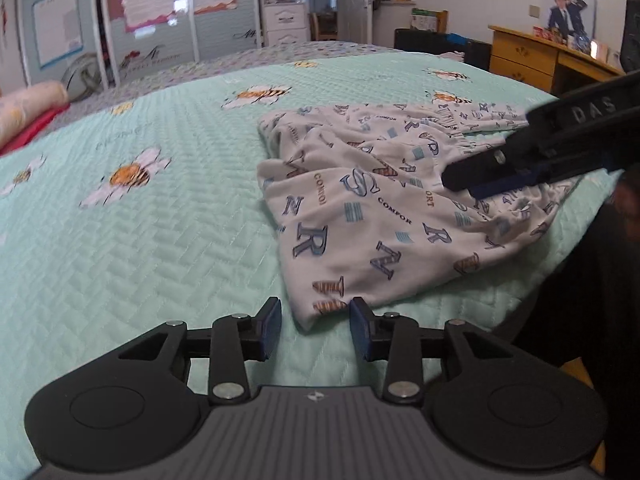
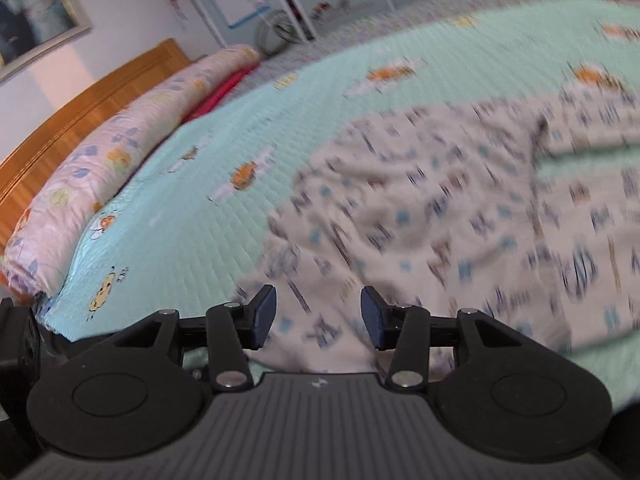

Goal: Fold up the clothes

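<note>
A white garment (image 1: pixel 360 216) printed with blue and brown letters lies bunched and partly folded on the mint-green bedspread (image 1: pixel 140 240). My left gripper (image 1: pixel 315 320) hovers at its near corner. The jaws stand apart, the cloth's tip lies between the pads, and neither pad presses on it. My right gripper (image 1: pixel 460 184) reaches in from the right over the far part of the garment. In the blurred right wrist view my right gripper (image 2: pixel 319 314) is open just above the garment (image 2: pixel 440 200), with cloth under the gap between its fingers and no grip.
A rolled floral quilt (image 2: pixel 100 160) and a wooden headboard (image 2: pixel 80 96) lie along one side of the bed. A wooden desk (image 1: pixel 532 56) and wardrobe doors (image 1: pixel 140 20) stand beyond. Dark clothing of a person (image 1: pixel 600 280) fills the right edge.
</note>
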{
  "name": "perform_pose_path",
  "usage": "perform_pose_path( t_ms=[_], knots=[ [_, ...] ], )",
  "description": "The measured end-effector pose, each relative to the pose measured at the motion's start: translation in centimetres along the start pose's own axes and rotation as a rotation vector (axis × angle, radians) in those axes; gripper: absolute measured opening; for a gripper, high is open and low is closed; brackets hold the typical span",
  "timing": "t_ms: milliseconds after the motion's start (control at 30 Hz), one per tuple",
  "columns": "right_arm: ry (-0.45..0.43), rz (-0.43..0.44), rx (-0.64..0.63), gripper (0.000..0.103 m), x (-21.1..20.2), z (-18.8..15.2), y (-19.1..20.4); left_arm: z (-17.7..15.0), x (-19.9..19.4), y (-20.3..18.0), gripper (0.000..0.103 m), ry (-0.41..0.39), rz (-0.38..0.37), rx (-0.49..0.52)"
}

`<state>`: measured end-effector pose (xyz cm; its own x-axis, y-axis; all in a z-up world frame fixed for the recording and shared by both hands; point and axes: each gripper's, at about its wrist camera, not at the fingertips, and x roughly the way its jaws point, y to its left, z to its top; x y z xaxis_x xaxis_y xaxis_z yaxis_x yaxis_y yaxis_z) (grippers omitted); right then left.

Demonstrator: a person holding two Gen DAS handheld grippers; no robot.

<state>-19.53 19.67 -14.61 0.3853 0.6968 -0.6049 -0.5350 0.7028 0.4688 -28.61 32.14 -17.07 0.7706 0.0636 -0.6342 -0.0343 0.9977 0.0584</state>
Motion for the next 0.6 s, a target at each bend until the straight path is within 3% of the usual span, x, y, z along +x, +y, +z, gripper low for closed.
perform_pose_path(
  t_ms=[33,67,133,233,333,433,533,600],
  knots=[
    [0.0,-0.012,0.005,0.048,0.0,0.0,0.0,0.2,0.2,-0.3,0.013,-0.006,-0.017,0.004],
    [-0.007,-0.019,0.005,0.048,-0.1,0.1,0.0,0.5,0.2,-0.7,0.007,-0.011,-0.031,0.006],
    [-0.026,-0.03,0.003,0.048,-0.5,0.6,0.1,1.3,-1.3,-2.4,0.007,-0.056,-0.078,0.019],
    [-0.071,-0.034,-0.002,0.048,-1.2,1.9,0.1,2.3,-4.8,-5.2,0.007,-0.119,-0.206,0.023],
    [-0.094,-0.019,-0.027,0.048,-1.1,3.6,0.3,1.9,-4.4,-4.9,0.007,-0.063,-0.257,-0.053],
    [-0.057,-0.036,-0.079,0.048,0.6,5.2,1.6,0.8,-2.4,-3.4,0.007,0.02,-0.239,-0.148],
    [-0.03,-0.014,-0.124,0.048,2.8,6.5,3.5,0.6,-2.6,-2.7,0.007,0.013,-0.292,-0.198],
    [0.002,-0.001,-0.151,0.048,4.6,6.9,4.9,1.1,-3.7,-3.2,0.007,-0.034,-0.362,-0.183]
  ],
)
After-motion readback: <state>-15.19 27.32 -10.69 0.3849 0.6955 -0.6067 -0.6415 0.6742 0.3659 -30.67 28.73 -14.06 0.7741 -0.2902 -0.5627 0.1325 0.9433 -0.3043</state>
